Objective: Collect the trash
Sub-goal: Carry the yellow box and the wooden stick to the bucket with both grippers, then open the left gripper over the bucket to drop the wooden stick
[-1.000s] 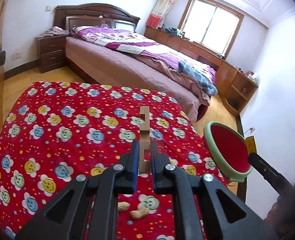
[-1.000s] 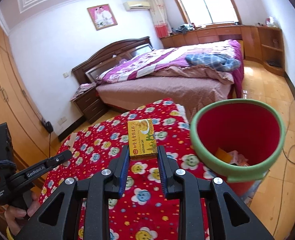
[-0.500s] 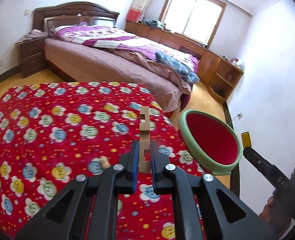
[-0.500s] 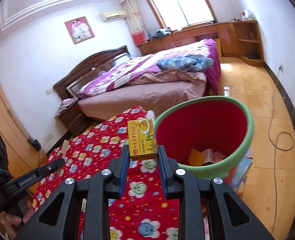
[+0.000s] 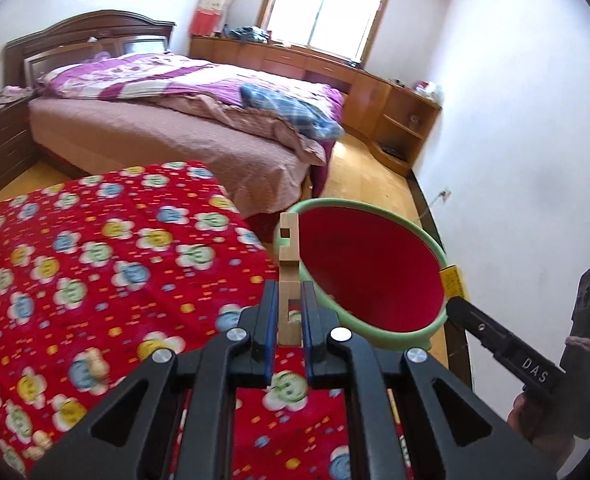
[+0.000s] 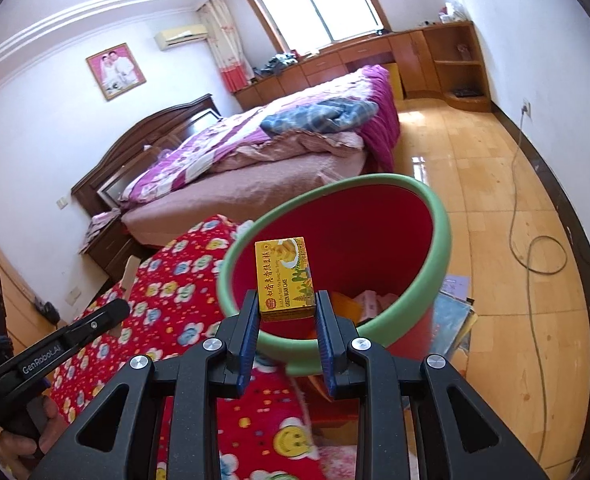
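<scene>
The right gripper (image 6: 287, 308) pinches a yellow cardboard cake box (image 6: 285, 278) over the green-rimmed red plastic bin (image 6: 435, 264); the left gripper (image 5: 289, 312) clamps a notched pale wooden strip (image 5: 288, 264) at the rim's nine o'clock. Best release only once fully above the opening.

The bin (image 6: 415, 208) stands just right of the table (image 5: 75, 260), bed (image 5: 175, 136) behind.
</scene>
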The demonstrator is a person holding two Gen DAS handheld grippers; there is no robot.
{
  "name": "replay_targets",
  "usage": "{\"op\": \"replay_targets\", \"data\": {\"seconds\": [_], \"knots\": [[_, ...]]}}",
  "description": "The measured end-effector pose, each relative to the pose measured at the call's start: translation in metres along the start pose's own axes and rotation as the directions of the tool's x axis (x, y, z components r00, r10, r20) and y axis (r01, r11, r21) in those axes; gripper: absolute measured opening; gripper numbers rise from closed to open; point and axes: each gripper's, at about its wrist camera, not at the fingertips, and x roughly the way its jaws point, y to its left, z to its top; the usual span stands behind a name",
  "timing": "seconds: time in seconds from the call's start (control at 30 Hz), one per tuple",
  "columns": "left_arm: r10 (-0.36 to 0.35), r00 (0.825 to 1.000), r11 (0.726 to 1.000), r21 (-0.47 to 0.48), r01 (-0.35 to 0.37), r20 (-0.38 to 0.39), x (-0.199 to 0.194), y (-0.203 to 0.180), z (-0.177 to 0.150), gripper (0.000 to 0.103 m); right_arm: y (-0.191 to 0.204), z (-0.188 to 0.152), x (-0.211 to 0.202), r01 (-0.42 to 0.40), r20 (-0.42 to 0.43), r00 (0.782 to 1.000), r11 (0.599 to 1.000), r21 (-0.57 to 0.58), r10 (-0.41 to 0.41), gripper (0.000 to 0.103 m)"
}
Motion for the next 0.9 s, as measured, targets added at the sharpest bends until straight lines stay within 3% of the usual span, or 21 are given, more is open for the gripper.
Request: {"op": "replay_targets", "data": {"seconds": [0.3,0.57,0.8,0.87,0.9], "knots": [[-0.052,0.998,0.998,0.033,0.053,-0.037,0.05,-0.025,0.009,0.009,-0.028,0.002,0.015,0.034,-0.022,0.999,0.999,0.034,-0.033,0.027],[-0.04,0.995,0.998,0.044,0.044,-0.086,0.085,-0.03,0.002,0.009,-0.036,0.001,0.027,0.041,-0.041,0.998,0.998,0.041,-0.039,0.027],[-0.031,0.996,0.999,0.04,0.035,-0.089,0.093,-0.028,0.002,0.009,-0.037,0.0,0.035,0.044,-0.043,0.998,0.999,0.031,-0.043,0.028],[-0.031,0.995,0.999,0.035,0.035,-0.094,0.092,-0.027,0.002,0.014,-0.036,-0.001,0.037,0.043,-0.052,0.998,0.999,0.029,-0.042,0.029],[-0.028,0.995,0.999,0.032,0.031,-0.097,0.092,-0.026,0.002,0.022,-0.036,-0.001,0.038,0.045,-0.055,0.998,0.999,0.028,-0.043,0.029]]}}
